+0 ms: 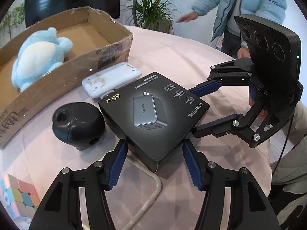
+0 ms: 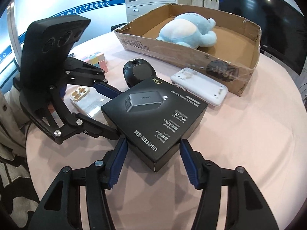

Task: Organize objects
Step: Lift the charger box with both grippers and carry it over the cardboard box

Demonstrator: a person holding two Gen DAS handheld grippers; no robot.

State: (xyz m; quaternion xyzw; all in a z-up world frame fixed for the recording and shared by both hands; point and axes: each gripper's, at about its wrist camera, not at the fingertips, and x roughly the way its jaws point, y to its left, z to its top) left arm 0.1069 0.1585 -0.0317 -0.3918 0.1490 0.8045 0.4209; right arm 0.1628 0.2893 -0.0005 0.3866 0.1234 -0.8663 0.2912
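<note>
A black charger box point(image 1: 153, 111) point(image 2: 153, 118) lies on the pink tablecloth between both grippers. My left gripper point(image 1: 154, 143) straddles its near corner in the left wrist view, blue pads touching the two sides. In the right wrist view that gripper point(image 2: 119, 114) is at the box's left corner. My right gripper point(image 2: 153, 142) straddles the opposite corner, pads against both sides, and shows in the left wrist view at the box's right corner point(image 1: 192, 111). A cardboard box point(image 1: 107, 51) point(image 2: 191, 55) holds a blue plush toy point(image 1: 38, 57) point(image 2: 188, 30).
A white power bank point(image 1: 111, 80) point(image 2: 199, 88) and a black rounded object point(image 1: 78, 122) point(image 2: 138, 72) lie beside the charger box. A phone in a clear case point(image 2: 82, 99) is partly hidden by it. A pastel cube point(image 1: 17, 195) point(image 2: 96, 59) sits further off. A person in a light blue jacket point(image 1: 239, 2) stands behind the table.
</note>
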